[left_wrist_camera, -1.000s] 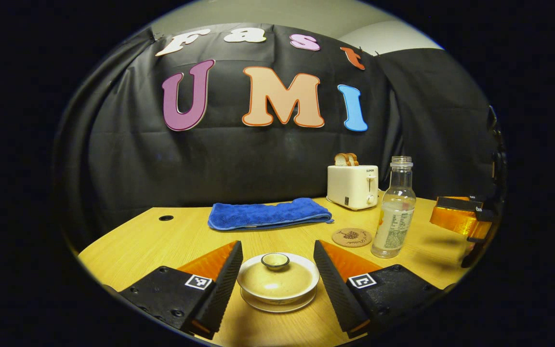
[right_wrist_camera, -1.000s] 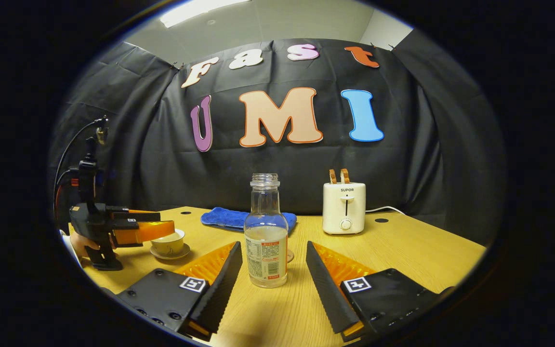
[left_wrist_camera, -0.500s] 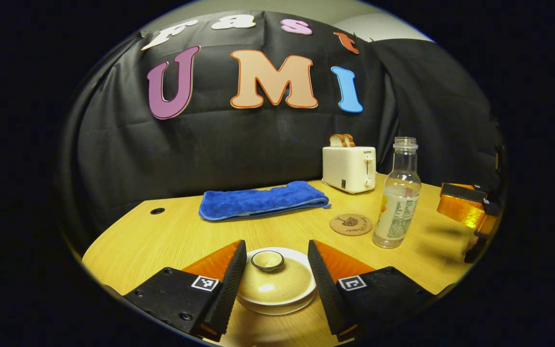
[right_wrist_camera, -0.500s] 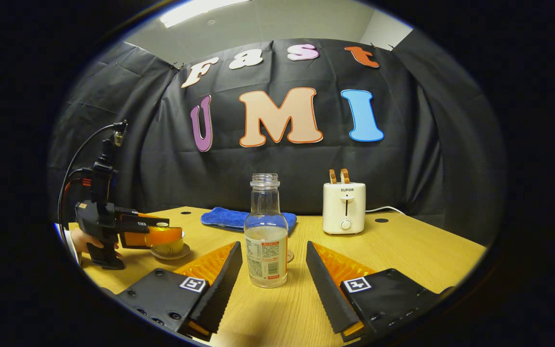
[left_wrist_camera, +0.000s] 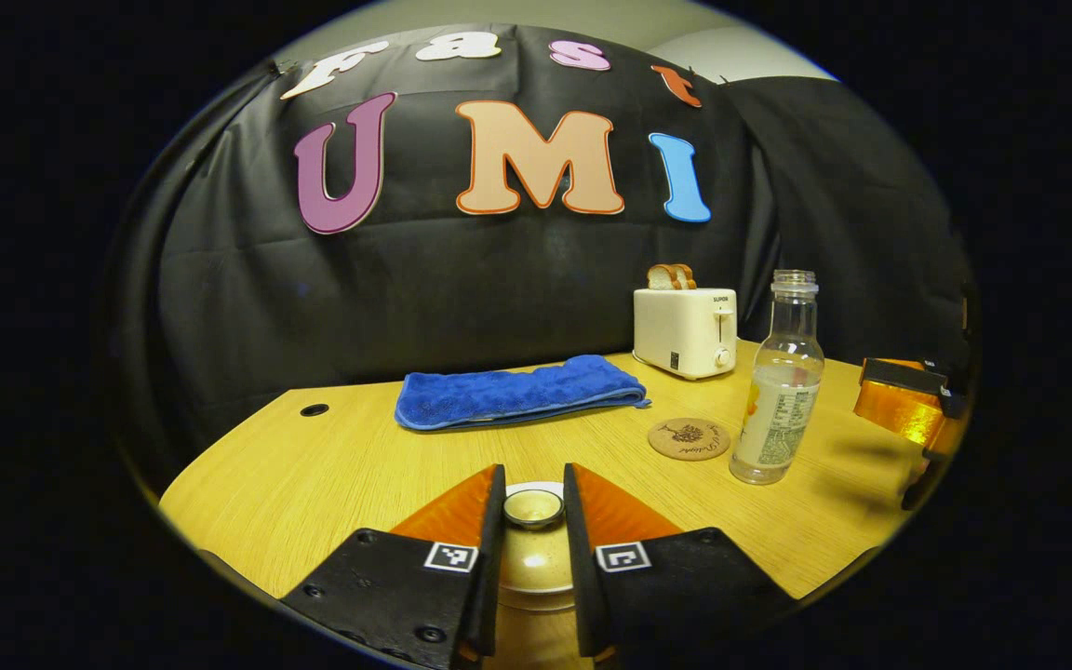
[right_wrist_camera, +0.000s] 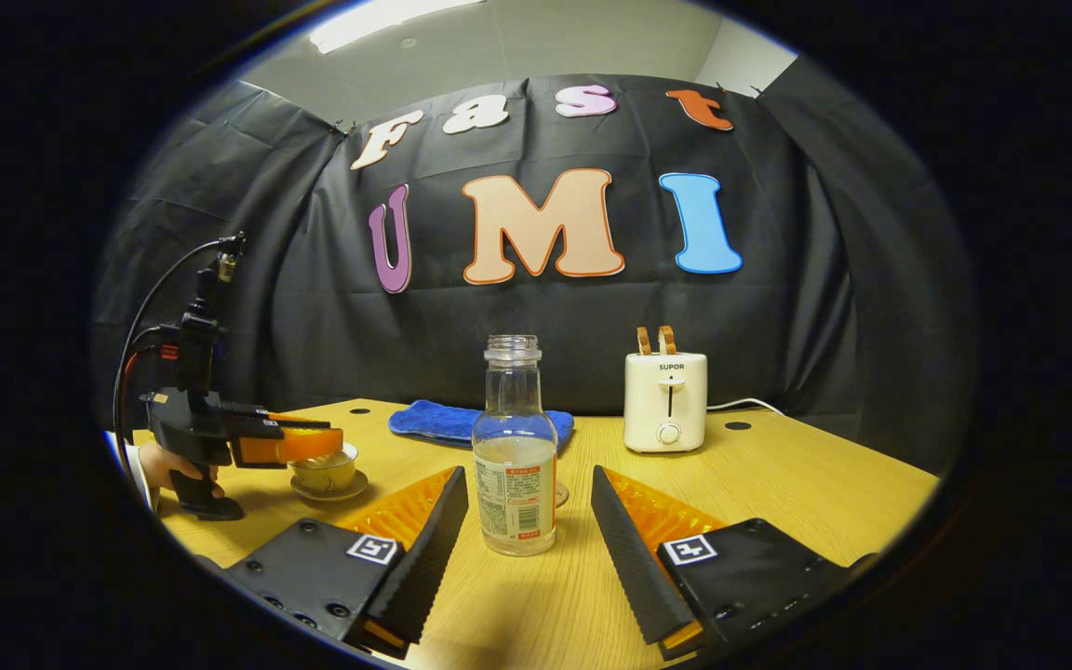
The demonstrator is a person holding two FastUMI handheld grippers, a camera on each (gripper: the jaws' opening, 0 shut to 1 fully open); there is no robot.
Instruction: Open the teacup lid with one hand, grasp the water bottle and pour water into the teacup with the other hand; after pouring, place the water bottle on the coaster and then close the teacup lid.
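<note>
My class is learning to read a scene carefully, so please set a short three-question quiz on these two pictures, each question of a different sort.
1. True or false: the left tool has its fingers closed on the lid knob.
2. What lies between the blue towel and the water bottle? A coaster, B spoon, C plate.
3. Fill in: the toaster holds slices of ____.

Key: 1 true; 2 A, the coaster; 3 bread.

Left gripper view: lid knob [left_wrist_camera: 533, 507] between the fingers [left_wrist_camera: 489, 558], apparently touching both. Coaster [left_wrist_camera: 689, 438] ahead, right of the fingers; water bottle [left_wrist_camera: 778, 381] just right of it. Towel [left_wrist_camera: 517, 391] ahead; toaster [left_wrist_camera: 685, 330] behind the coaster, on the table [left_wrist_camera: 313, 475].
</note>
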